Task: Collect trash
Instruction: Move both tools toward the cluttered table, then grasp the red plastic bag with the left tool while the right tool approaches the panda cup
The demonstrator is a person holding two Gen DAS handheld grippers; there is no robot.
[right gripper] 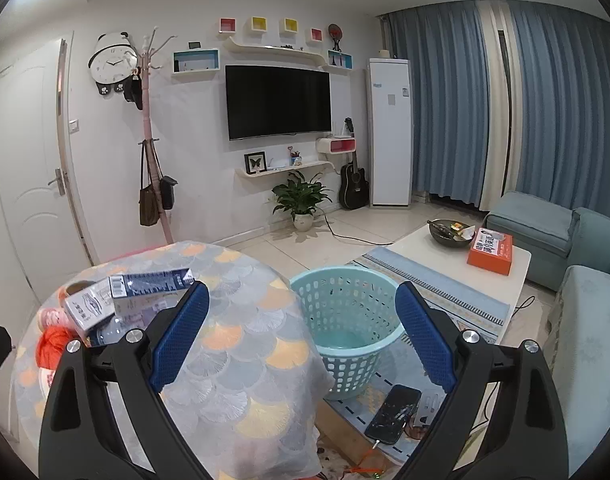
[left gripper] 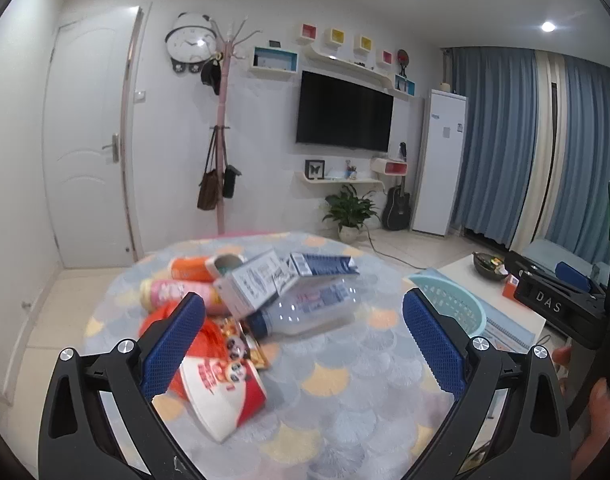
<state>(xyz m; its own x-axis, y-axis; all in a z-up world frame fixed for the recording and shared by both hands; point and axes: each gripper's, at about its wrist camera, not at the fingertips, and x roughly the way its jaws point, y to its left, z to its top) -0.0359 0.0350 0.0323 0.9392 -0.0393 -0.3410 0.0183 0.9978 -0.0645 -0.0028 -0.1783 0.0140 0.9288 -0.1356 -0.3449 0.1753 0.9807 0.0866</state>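
My left gripper [left gripper: 303,344] hangs over the round table [left gripper: 345,392] with its blue pads spread wide and nothing between them; the trash lies heaped just beyond on the table's left half: a clear bottle [left gripper: 305,312], cartons [left gripper: 257,284], a red-and-white paper cup [left gripper: 221,396]. My right gripper [right gripper: 301,336] is likewise spread and empty, with the teal basket [right gripper: 345,320] on the floor just right of the table.

both wrist views face forward — sharing table [left gripper: 337,380] and basket [right gripper: 345,300].

Bare tablecloth [right gripper: 241,344] lies between the trash pile [left gripper: 241,304] and the open-topped basket [right gripper: 347,344] beside the table.
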